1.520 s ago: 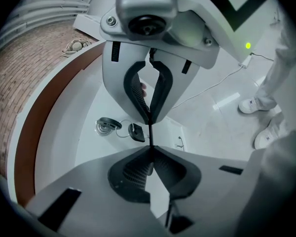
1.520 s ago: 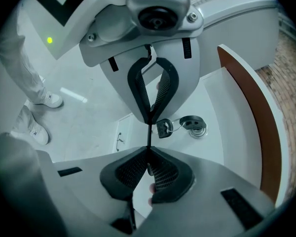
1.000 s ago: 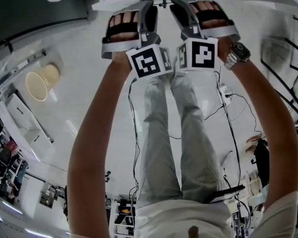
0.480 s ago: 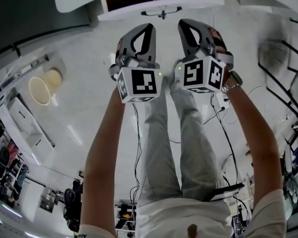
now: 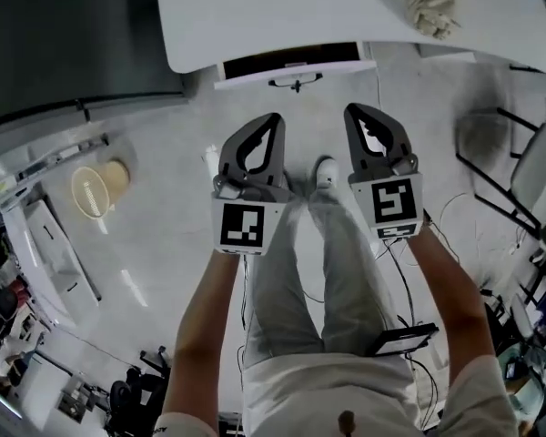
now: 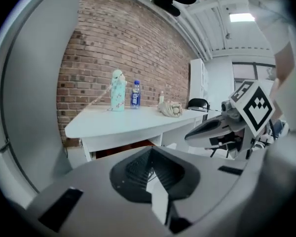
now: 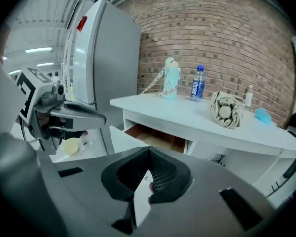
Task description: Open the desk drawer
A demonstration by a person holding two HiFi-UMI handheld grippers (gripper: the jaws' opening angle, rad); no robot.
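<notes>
Sticking out from under the flat white desk (image 5: 282,7), the shallow white drawer (image 5: 296,73) with a dark handle already stands open. The left gripper (image 5: 273,119) and right gripper (image 5: 352,110) are held clear of the desk. Both have just clenched on nothing, probably because the pull is finished.

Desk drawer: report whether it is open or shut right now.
Open. In the right gripper view the drawer juts out from under the desk, with its brown inside showing. The head view also shows it pulled out.
</notes>
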